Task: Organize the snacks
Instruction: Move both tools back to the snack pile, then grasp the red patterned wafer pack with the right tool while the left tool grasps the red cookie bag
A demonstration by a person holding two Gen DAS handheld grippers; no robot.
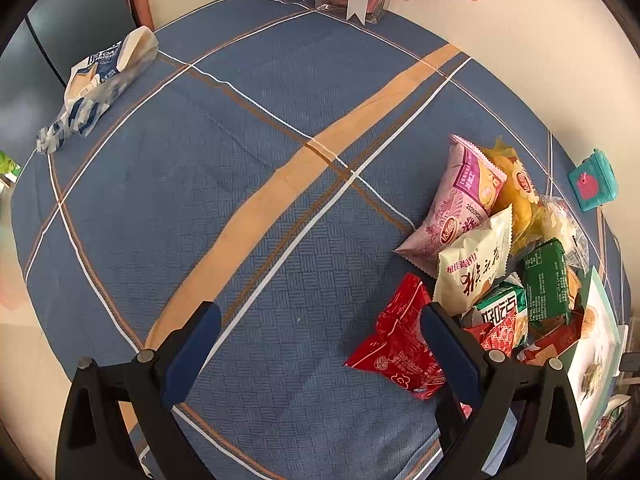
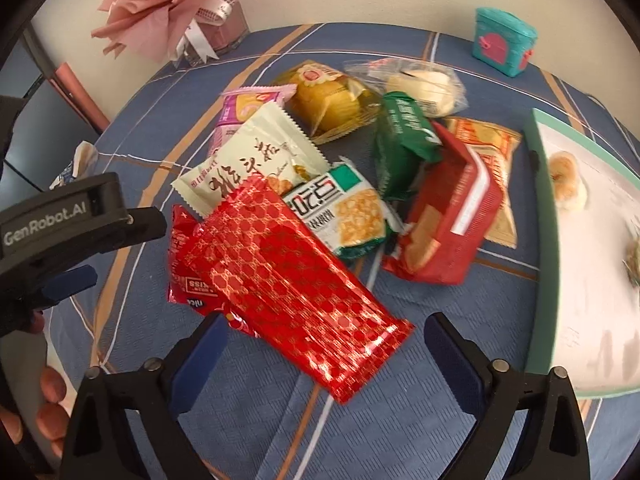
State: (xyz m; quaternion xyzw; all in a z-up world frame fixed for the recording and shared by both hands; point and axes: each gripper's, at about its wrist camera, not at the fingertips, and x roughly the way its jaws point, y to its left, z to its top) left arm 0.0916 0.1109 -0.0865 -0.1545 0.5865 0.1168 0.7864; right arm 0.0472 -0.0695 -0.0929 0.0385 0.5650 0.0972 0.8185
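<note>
A heap of snack packs lies on the blue checked tablecloth (image 1: 240,200). In the right wrist view a long red patterned pack (image 2: 296,288) lies nearest, with a cream pack (image 2: 256,164), a green-and-white cracker pack (image 2: 348,216), a dark green pack (image 2: 400,144), a red box-like pack (image 2: 448,220), a yellow cake pack (image 2: 332,100) and a purple pack (image 2: 248,108) behind it. My right gripper (image 2: 322,344) is open, just in front of the long red pack. My left gripper (image 1: 320,332) is open and empty over bare cloth, its right finger beside a red pack (image 1: 396,344).
A mint-edged white box (image 2: 544,216) lies at the right of the heap. A teal toy case (image 2: 504,40) and a pink bouquet in a glass holder (image 2: 180,8) stand at the back. A blue-and-white bread bag (image 1: 100,80) lies far left.
</note>
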